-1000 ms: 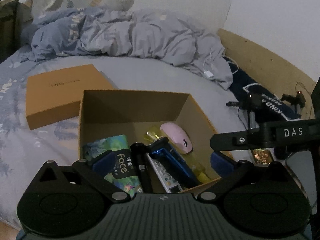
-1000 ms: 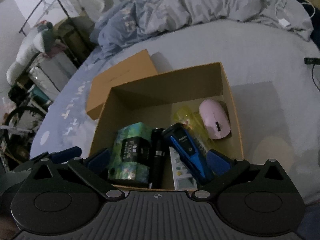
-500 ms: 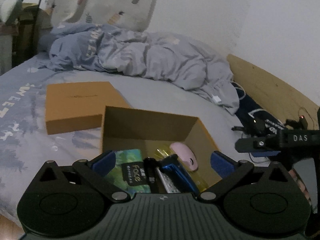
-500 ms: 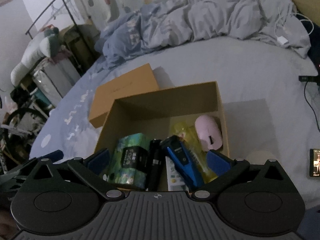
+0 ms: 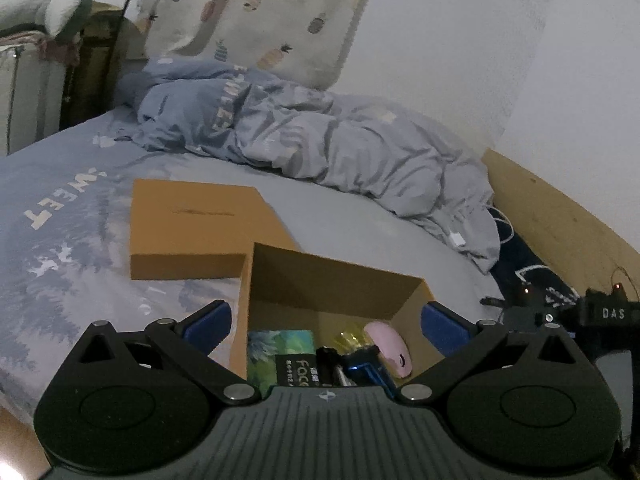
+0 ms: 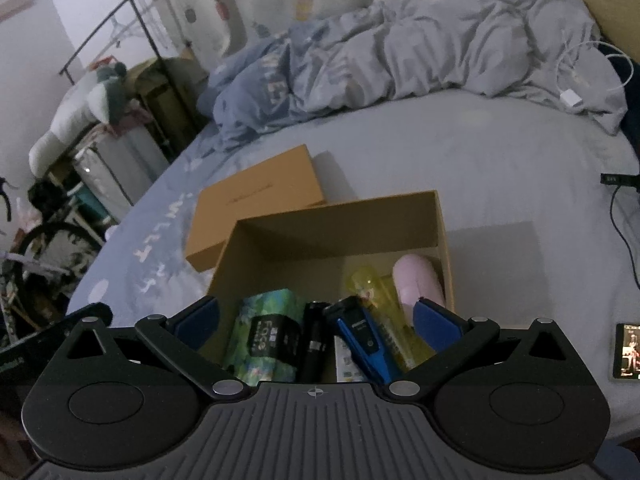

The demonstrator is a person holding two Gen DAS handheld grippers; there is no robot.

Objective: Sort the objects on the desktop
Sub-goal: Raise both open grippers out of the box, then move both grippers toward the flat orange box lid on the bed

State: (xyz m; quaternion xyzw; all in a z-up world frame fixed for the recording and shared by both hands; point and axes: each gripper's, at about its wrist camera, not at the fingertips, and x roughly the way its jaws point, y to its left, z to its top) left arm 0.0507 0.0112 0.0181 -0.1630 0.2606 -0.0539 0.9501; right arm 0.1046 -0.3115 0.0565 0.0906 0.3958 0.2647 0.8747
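An open cardboard box (image 5: 332, 276) (image 6: 336, 220) stands on the bed. In it lie a green tissue pack (image 6: 264, 336) (image 5: 276, 350), a black flashlight (image 6: 314, 340), a blue shaver (image 6: 364, 338), a yellow bottle (image 6: 376, 292) and a pink mouse (image 6: 416, 284) (image 5: 390, 344). A white remote (image 6: 344, 364) lies under the shaver. My left gripper (image 5: 326, 320) is open and empty, near the box's front edge. My right gripper (image 6: 316, 320) is open and empty above the box's near side.
The box lid (image 5: 196, 228) (image 6: 260, 204) lies on the sheet behind and left of the box. A crumpled duvet (image 5: 320, 140) covers the far side of the bed. A phone (image 6: 628, 350) lies at right. A clothes rack and clutter (image 6: 100, 120) stand left of the bed.
Both grippers have drawn back and tilted up from the box, so the box sits lower in both views. Both stay open and empty. The things in the box have not moved.
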